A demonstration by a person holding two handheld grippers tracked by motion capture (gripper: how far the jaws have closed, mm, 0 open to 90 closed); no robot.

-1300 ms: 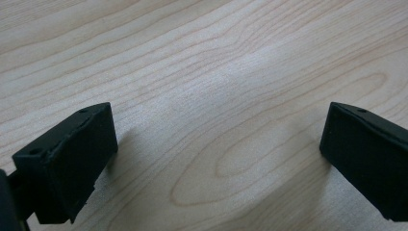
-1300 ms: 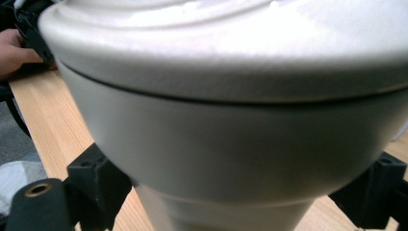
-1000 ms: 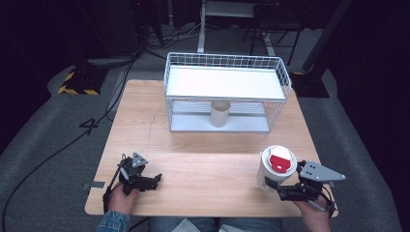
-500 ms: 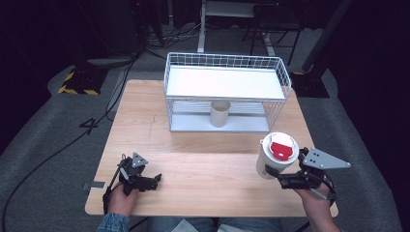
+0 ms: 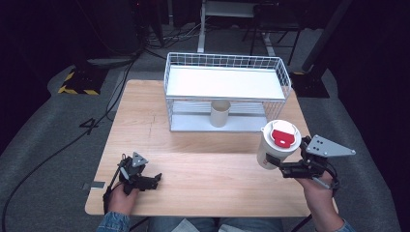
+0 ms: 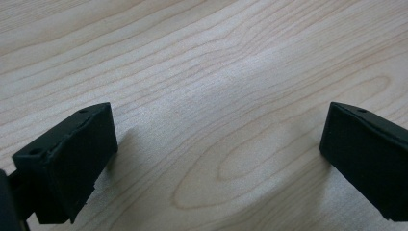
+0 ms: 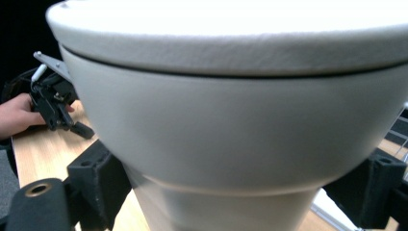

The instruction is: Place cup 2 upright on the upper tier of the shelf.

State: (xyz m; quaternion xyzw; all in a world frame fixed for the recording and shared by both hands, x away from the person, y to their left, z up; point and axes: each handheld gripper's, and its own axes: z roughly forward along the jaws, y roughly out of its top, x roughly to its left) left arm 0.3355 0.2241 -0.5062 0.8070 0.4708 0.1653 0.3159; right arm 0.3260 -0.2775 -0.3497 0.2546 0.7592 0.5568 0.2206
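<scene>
High view first: the right gripper (image 5: 285, 166) grips a white paper cup (image 5: 275, 147) with a white lid that carries a red patch, its jaws clamped on the cup's lower wall. The cup stands upright and hangs clear of the wooden table (image 5: 203, 150), above its right part and just in front of the right end of the white wire basket rack (image 5: 227, 82) — the two look apart from each other. A second, smaller cup (image 5: 220, 113) stands open on the rack's lower shelf, near the middle.

Right gripper view shows the same cup (image 7: 231, 125) close up, the black jaws pressed against both sides of its wall below the lid rim, with the left gripper (image 7: 57, 103) and the hand behind it farther off.

Left gripper (image 5: 145, 179) rests at the table's near left corner — its jaws stand wide apart over bare wood (image 6: 211, 96), nothing between them
</scene>
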